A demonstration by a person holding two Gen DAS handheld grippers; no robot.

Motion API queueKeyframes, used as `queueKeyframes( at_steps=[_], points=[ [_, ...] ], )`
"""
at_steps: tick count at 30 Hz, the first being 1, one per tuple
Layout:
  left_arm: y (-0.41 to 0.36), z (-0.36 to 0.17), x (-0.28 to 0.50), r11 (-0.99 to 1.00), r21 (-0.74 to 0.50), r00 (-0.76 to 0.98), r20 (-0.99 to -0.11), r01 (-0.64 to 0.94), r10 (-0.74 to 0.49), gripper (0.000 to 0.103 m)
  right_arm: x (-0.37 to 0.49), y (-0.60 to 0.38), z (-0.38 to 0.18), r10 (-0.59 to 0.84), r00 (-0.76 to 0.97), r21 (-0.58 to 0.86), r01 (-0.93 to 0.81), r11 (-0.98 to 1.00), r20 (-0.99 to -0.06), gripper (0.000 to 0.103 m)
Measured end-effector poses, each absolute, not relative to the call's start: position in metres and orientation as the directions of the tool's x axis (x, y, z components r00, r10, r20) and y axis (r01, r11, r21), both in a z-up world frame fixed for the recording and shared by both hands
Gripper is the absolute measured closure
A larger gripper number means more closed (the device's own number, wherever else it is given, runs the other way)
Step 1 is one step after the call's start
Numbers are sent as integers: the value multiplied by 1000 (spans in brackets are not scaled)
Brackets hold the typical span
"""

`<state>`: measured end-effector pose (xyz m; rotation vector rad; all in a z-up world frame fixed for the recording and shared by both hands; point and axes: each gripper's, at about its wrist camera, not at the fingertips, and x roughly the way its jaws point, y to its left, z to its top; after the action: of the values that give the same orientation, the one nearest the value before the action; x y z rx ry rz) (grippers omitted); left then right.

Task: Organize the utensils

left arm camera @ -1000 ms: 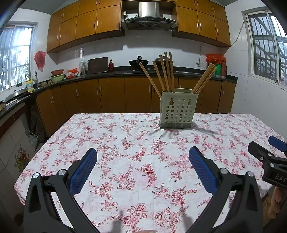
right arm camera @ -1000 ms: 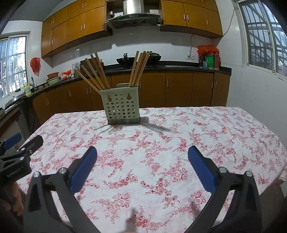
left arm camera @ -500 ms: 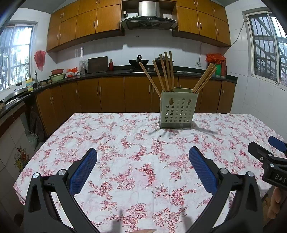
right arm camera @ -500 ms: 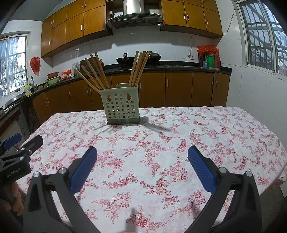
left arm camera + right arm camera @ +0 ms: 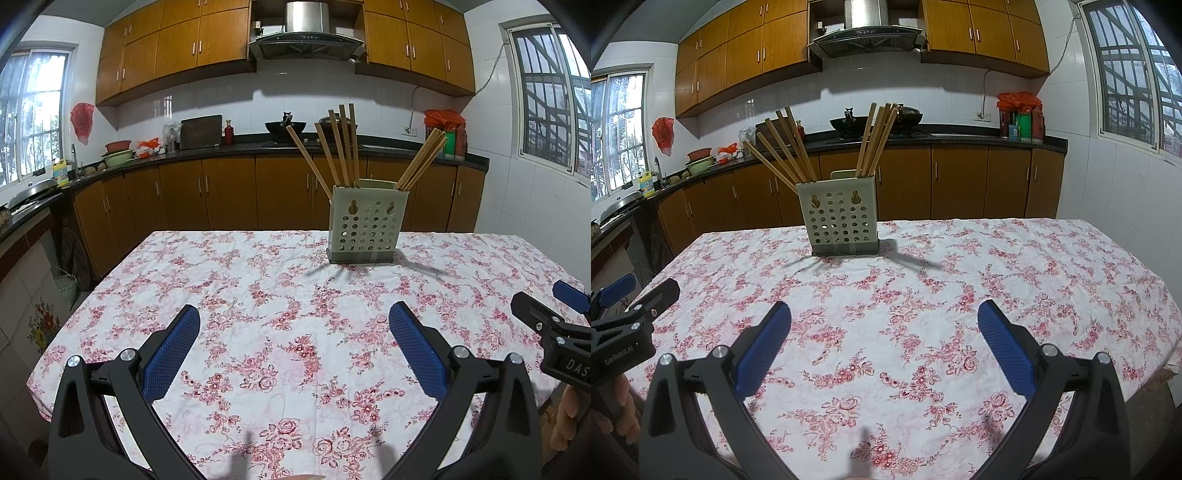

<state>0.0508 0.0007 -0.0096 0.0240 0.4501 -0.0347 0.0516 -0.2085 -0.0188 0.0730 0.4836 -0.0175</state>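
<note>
Ahead, a worktop [image 5: 280, 332] under a white cloth printed with red roses, inside a kitchen with brown wooden cabinets [image 5: 229, 192]. Toward the far edge, a pale green perforated utensil holder [image 5: 365, 225], upright on the cloth. Wooden chopsticks [image 5: 341, 144] standing inside, in two bunches: one fanned out and leaning left, the other [image 5: 421, 160] leaning right in the left wrist view. Nothing else lying on the cloth.

Low in front, left claw [image 5: 293, 321], blue-padded fingers [image 5: 171, 349] spread wide, gripping nothing, above the near part of the cloth, well apart from the holder. Beside it, right claw [image 5: 884, 319], fingers [image 5: 1004, 347] likewise spread wide and empty. Each claw visible at the edge of the other's view, held side by side. Behind, a range hood [image 5: 304, 38], dark counter, white tiled wall, barred windows on both sides.
</note>
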Motion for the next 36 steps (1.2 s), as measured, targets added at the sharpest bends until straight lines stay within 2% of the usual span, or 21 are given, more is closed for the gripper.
queueKeyframes(
  at_steps=[36],
  points=[
    [4, -12, 52, 999, 3, 895, -444, 38, -33, 2, 52, -211, -18, 2, 885, 66, 32, 997, -465, 4]
  ],
)
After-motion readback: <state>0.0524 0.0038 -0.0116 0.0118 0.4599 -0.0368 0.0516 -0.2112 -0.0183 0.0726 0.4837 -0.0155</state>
